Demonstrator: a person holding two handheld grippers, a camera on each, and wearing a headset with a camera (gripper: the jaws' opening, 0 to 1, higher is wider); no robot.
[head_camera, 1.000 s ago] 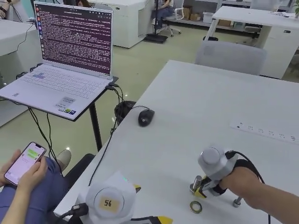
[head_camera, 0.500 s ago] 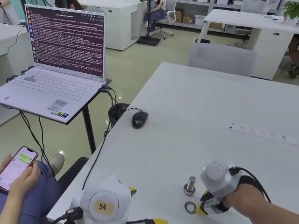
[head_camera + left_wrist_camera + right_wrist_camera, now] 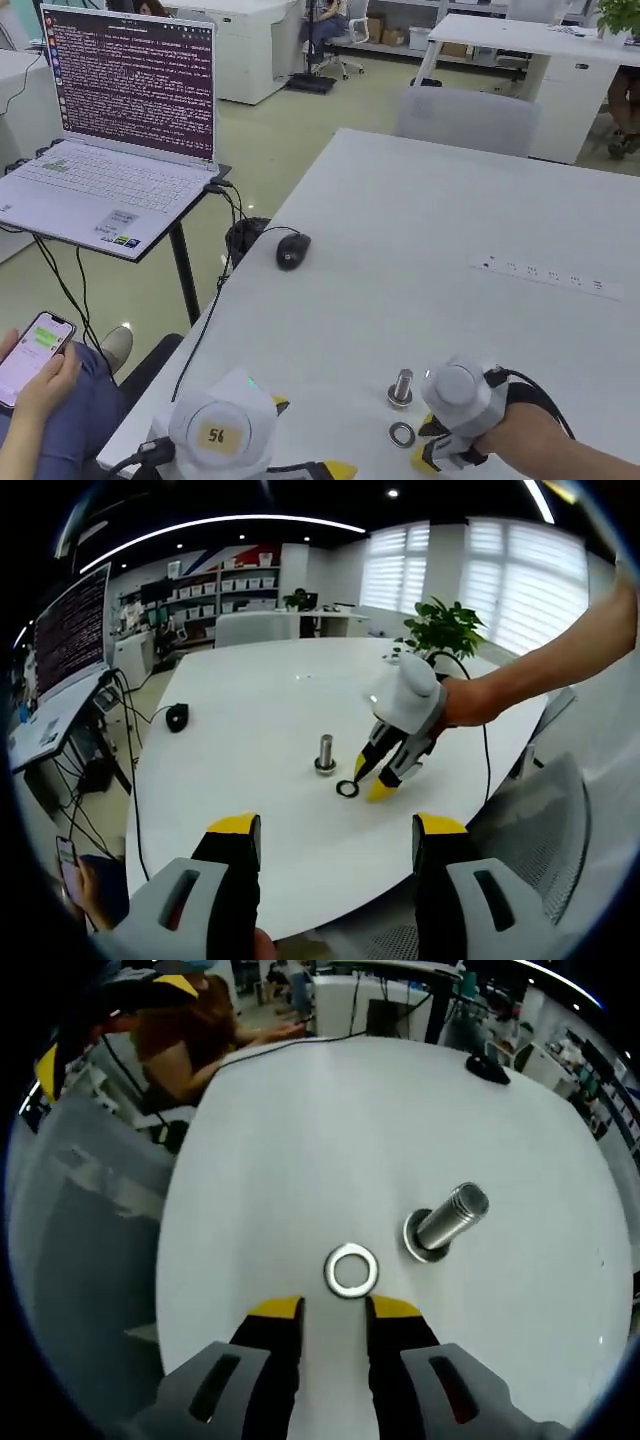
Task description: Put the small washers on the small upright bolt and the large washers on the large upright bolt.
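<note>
Pulled back from over the upright bolt [image 3: 447, 1218] since a second ago, the right gripper [image 3: 333, 1310] is now lowered just right of the loose washer [image 3: 352, 1270], tips short of it and not touching. Its jaws are held a little apart with nothing between them. The bolt is left uncovered, with what looks like a washer seated round its foot, so one placement is judged done. The loose washer is laid flat on the worktop [image 3: 430, 230], just near of the bolt. It is judged to be the next pick; whether it is large or small cannot be told. The left gripper [image 3: 338, 825] is held at the near edge, jaws spread wide and empty.
</note>
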